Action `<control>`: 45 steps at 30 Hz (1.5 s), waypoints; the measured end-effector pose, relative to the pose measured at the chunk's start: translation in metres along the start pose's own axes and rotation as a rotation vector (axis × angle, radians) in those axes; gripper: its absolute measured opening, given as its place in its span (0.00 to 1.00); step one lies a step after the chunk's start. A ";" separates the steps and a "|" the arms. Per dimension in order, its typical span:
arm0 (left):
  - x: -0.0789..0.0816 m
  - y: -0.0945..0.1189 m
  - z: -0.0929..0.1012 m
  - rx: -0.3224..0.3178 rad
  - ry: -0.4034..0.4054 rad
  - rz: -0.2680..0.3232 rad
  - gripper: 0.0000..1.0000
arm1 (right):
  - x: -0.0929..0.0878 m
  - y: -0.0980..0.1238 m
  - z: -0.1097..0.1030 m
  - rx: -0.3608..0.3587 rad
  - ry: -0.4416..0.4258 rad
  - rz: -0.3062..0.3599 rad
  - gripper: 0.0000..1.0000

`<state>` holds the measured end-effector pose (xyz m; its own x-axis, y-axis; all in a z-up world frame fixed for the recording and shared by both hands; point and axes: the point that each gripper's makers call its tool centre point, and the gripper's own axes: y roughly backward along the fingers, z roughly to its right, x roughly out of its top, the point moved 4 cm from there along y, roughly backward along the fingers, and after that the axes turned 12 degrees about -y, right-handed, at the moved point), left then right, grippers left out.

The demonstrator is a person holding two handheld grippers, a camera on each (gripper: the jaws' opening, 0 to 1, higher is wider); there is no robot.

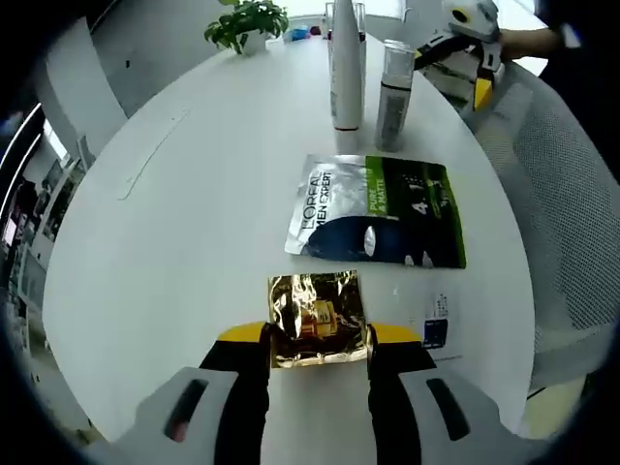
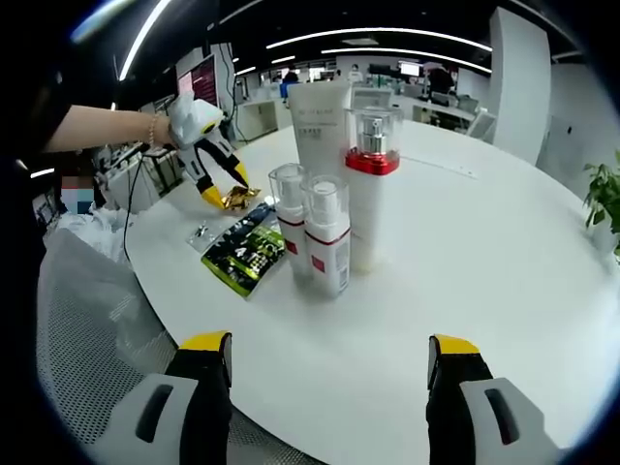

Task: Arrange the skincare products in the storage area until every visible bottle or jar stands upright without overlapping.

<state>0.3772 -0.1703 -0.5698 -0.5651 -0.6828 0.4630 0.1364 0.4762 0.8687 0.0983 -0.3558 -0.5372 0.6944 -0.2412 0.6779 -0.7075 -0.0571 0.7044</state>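
My left gripper (image 1: 318,339) is shut on a gold foil sachet (image 1: 317,318) low over the white table (image 1: 194,223). Just beyond it a green and silver L'Oreal sachet (image 1: 378,213) lies flat. Further off stand a tall white tube (image 1: 346,68) and a clear-capped pump bottle (image 1: 394,87). In the right gripper view, my right gripper (image 2: 329,354) is open and holds nothing. It faces the upright group: the tall tube (image 2: 320,116), a red-collared pump bottle (image 2: 373,184) and two small pump bottles (image 2: 327,232). The green sachet (image 2: 247,254) lies to their left. The left gripper (image 2: 225,186) holds the gold sachet (image 2: 237,199) there.
A potted plant (image 1: 247,21) stands at the table's far end. A mesh chair (image 1: 572,194) sits along the table edge, close to the sachets. A person's arm (image 2: 107,126) reaches in from the left. Bare tabletop (image 2: 504,242) spreads to the right of the bottles.
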 end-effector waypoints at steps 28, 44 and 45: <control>0.006 0.006 -0.034 0.187 0.148 -0.002 0.30 | -0.001 -0.001 0.000 -0.007 0.001 -0.009 0.88; -0.010 -0.018 -0.049 0.214 0.446 0.018 0.41 | -0.002 -0.001 0.000 -0.005 -0.003 -0.012 0.88; -0.009 -0.018 -0.048 0.218 0.445 0.011 0.40 | -0.002 -0.001 -0.001 -0.005 -0.001 -0.014 0.88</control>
<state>0.4185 -0.1996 -0.5809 -0.1558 -0.8250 0.5433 -0.0602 0.5569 0.8284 0.0982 -0.3544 -0.5392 0.7039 -0.2413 0.6681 -0.6974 -0.0558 0.7145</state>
